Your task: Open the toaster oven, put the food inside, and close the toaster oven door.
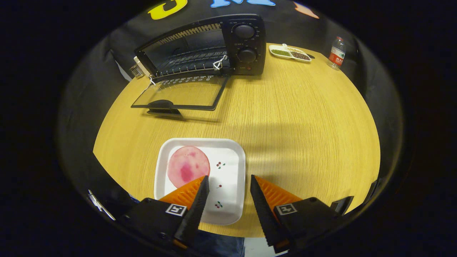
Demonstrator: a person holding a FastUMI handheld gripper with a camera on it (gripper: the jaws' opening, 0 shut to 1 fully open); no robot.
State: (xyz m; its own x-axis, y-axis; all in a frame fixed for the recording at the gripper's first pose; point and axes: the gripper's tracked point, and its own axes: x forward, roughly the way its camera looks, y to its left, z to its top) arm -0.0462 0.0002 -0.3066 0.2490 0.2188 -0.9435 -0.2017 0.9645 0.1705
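Gripper [228, 180] held over near edge of table [303, 117], jaws spread wide, gripping nothing. Between fingers and just ahead: white square plate [232, 171] with small cherry prints, sat flat on wood. Left fingertip [204, 182] overlapped lower right edge of round pink slice of food [187, 165] in view; contact or clearance not determinable. Slice lay flat on left half of plate, darker red blotch near its middle. Right finger hung past plate's right rim, over bare wood. Well beyond fingers, at far left of table: black toaster oven [246, 46], door [180, 94] dropped fully open and lying about level above tabletop, handle [162, 104] at its front edge, towards the gripper. Wire rack [194, 60] visible inside open cavity. Two round knobs stacked on right-hand panel of oven. Just right of oven: small white divided dish [290, 53] holding green and dark grains. Further right, near far table edge: plastic bottle [336, 53] with red label, upright. Food well apart from oven, not yet inside.
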